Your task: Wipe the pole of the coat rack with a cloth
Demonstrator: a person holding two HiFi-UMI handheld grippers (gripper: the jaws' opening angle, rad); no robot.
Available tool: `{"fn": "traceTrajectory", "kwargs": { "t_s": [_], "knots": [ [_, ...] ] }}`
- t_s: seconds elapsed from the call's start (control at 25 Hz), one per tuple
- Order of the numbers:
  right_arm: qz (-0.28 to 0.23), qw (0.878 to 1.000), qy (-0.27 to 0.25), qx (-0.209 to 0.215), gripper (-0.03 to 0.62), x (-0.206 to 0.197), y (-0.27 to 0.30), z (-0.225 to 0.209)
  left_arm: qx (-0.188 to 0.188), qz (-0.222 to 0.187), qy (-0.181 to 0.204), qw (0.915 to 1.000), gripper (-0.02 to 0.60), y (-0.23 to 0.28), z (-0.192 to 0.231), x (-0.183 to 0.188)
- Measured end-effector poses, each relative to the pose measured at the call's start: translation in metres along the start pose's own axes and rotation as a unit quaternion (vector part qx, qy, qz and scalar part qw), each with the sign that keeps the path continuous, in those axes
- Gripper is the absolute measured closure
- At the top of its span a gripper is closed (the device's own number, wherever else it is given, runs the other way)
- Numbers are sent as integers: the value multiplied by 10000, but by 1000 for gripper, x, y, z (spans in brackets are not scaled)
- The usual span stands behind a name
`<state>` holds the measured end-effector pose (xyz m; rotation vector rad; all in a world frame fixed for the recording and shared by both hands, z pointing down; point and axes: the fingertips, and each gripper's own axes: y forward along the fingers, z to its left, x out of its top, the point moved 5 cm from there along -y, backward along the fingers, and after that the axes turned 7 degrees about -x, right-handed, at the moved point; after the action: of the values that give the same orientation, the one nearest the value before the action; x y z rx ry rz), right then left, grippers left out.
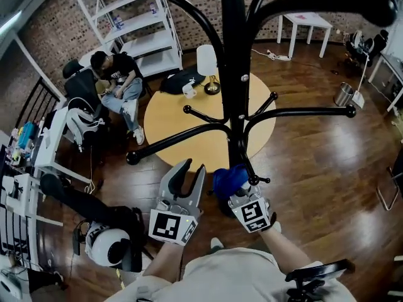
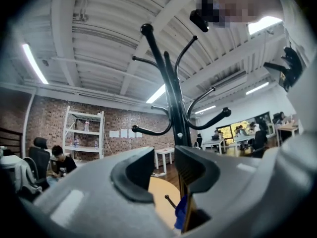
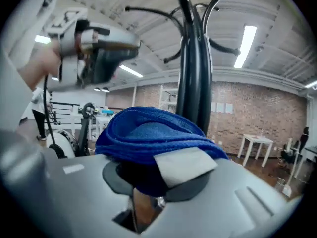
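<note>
- The right gripper [image 1: 235,191] sits low in the head view at about 5 o'clock from centre. Its jaws are clamped on a bunched blue cloth [image 1: 228,180].
- In the right gripper view the cloth [image 3: 148,133] fills the gap between that gripper's [image 3: 158,185] jaws and mounds above them, with a pale label lying on its lower right fold.
- The left gripper [image 1: 189,173] is beside it at about 7 o'clock. Its jaws stand apart with nothing between them.
- In the left gripper view the left gripper [image 2: 166,171] frames only the room beyond, with a scrap of blue at 5 o'clock.
- The black pole of the coat rack [image 1: 232,74] rises at 12 o'clock from the cloth, and curved arms branch off it to both sides. The cloth is right at the pole's left side; whether they touch I cannot tell.
- The right gripper view shows the pole [image 3: 195,83] directly behind the cloth.
- A round yellow table [image 1: 167,121] lies beyond the pole at 11 o'clock, and a white lamp [image 1: 206,61] stands on it.
- A seated person [image 1: 119,74] is farther out at 10 o'clock, in front of a white shelf unit [image 1: 141,24].
</note>
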<state>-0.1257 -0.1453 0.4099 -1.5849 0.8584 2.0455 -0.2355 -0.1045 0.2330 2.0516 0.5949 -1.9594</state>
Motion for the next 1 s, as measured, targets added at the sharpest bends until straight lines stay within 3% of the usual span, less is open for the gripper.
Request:
{"fn": "traceTrajectory", "kwargs": {
  "t_s": [0.24, 0.36, 0.48, 0.6, 0.84, 0.92, 1.0],
  "knots": [
    [-1026, 9832, -376, 1462, 488, 107, -43, -96, 865, -4, 8, 9962, 457, 35, -37, -6],
    [-1316, 9616, -860, 2250, 487, 143, -32, -123, 1289, 41, -41, 9916, 457, 52, -57, -13],
    [-1335, 9352, -833, 3171, 487, 147, -26, -119, 1852, 72, -25, 9827, 457, 51, -83, -18],
    [-1103, 9214, -798, 3639, 485, 114, -20, -113, 2376, 146, -42, 9712, 457, 39, -109, -22],
    [161, 9117, -1113, 3952, 476, -41, 34, -82, 3120, 610, -295, 9477, 457, 2, -134, -56],
    [389, 9073, -983, 4069, 464, -69, 46, -78, 3212, 666, -350, 9440, 457, -1, -137, -58],
    [338, 9107, -816, 4035, 465, -74, 48, -77, 3233, 633, -329, 9436, 457, -6, -137, -56]
  ]
}}
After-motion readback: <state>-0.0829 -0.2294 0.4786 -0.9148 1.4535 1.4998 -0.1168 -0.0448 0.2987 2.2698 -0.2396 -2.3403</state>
